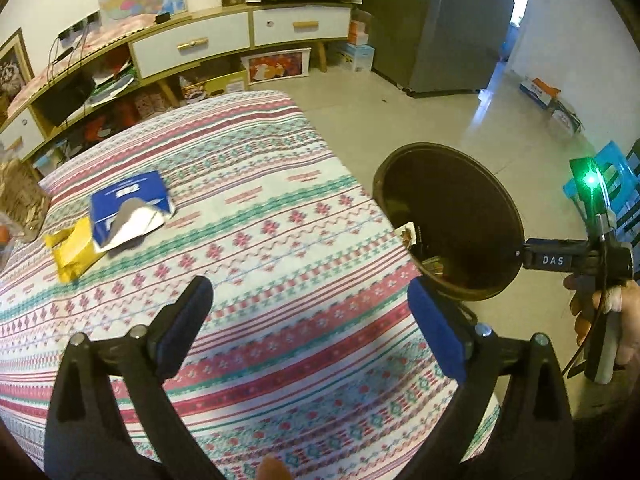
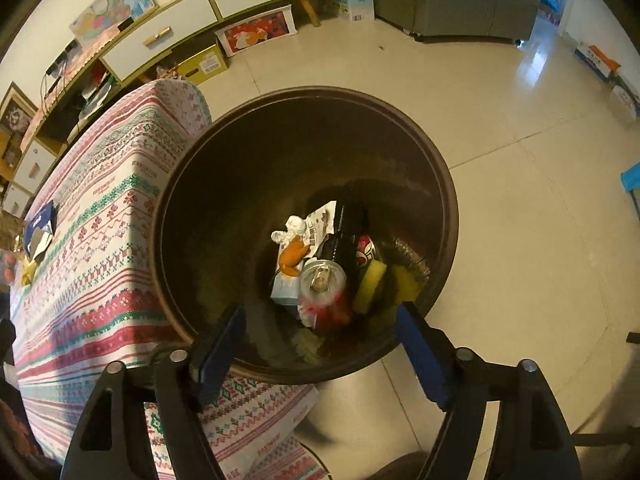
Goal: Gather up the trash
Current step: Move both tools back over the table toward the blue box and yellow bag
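Patterned cloth (image 1: 256, 208) covers the table ahead of me, tiled floor (image 2: 520, 128) beyond. My left gripper (image 1: 310, 308) hangs over the cloth, fingers wide apart, nothing between them. A blue box (image 1: 128, 204) and yellow wrapper (image 1: 74, 252) lie on the cloth's far left. My right gripper (image 2: 320, 344), fingers apart and empty, points into the brown bin (image 2: 224, 184) beside the table; a can (image 2: 322, 278), crumpled paper (image 2: 292, 230) and other trash sit at its bottom.
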{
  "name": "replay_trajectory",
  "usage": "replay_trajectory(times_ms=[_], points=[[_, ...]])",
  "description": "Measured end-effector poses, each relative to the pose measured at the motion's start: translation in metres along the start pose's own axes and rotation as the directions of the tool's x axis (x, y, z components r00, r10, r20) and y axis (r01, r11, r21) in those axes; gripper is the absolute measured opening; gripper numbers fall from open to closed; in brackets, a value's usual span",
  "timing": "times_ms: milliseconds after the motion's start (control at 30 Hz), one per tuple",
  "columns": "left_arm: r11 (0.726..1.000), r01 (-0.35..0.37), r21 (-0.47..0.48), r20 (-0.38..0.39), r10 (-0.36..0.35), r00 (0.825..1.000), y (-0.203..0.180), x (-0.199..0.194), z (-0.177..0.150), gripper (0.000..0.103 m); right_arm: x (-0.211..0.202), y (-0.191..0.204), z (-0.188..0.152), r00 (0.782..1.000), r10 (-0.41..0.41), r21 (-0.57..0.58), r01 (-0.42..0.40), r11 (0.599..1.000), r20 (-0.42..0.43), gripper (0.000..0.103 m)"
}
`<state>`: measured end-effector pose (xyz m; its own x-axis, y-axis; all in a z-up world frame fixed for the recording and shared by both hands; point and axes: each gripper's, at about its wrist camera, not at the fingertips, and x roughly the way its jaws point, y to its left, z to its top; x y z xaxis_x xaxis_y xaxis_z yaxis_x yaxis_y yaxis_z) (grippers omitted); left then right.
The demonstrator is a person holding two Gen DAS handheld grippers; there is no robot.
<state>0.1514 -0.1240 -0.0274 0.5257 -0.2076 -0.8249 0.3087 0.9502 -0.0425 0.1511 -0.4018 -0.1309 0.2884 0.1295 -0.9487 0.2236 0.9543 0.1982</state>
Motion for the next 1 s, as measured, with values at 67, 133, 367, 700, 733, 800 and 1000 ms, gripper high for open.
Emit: replay_trajectory(times_ms=[67, 133, 367, 700, 733, 800, 1000], points=[[1.0, 0.002, -0.006, 0.0, -0.002, 1.0, 0.006, -0.004, -0.003, 0.098, -0.004, 0.005, -0.001, 1.0, -0.007, -0.014, 0.007, 1.0, 0.008, 0.08], [1.0, -0.009, -0.006, 0.0, 0.009, 1.0, 0.012, -0.008, -0.007, 0.098, -0.009, 0.009, -0.002, 1.0, -0.013, -0.017, 0.014, 1.0, 0.017, 0.08], [1.0, -0.025, -0.007, -0.039, 0.024, 0.999, 0.032, -0.017, -0.022, 0.098, -0.031, 0.03, -0.008, 0.996, -0.059, -0.07, 0.063, 0.996, 0.063, 0.081], [0.995, -0.055, -0.078, -0.073, 0.049, 0.996, 0.081, -0.038, -0.033, 0.098, -0.056, 0.078, -0.021, 0.989, -0.079, -0.197, 0.103, 0.975, 0.125, 0.082], [0.995, -0.06, -0.085, -0.072, 0.054, 0.996, 0.088, -0.04, -0.032, 0.098, -0.058, 0.083, -0.022, 0.989, -0.07, -0.197, 0.094, 0.976, 0.129, 0.082], [0.992, -0.074, -0.104, -0.067, 0.067, 0.995, 0.106, -0.045, -0.03, 0.098, -0.062, 0.094, -0.022, 0.99, -0.043, -0.196, 0.069, 0.978, 0.135, 0.082], [0.965, -0.136, -0.224, -0.103, 0.116, 0.988, 0.176, -0.04, -0.024, 0.098, -0.065, 0.125, -0.018, 0.989, -0.005, -0.212, 0.036, 0.976, 0.148, 0.082]])
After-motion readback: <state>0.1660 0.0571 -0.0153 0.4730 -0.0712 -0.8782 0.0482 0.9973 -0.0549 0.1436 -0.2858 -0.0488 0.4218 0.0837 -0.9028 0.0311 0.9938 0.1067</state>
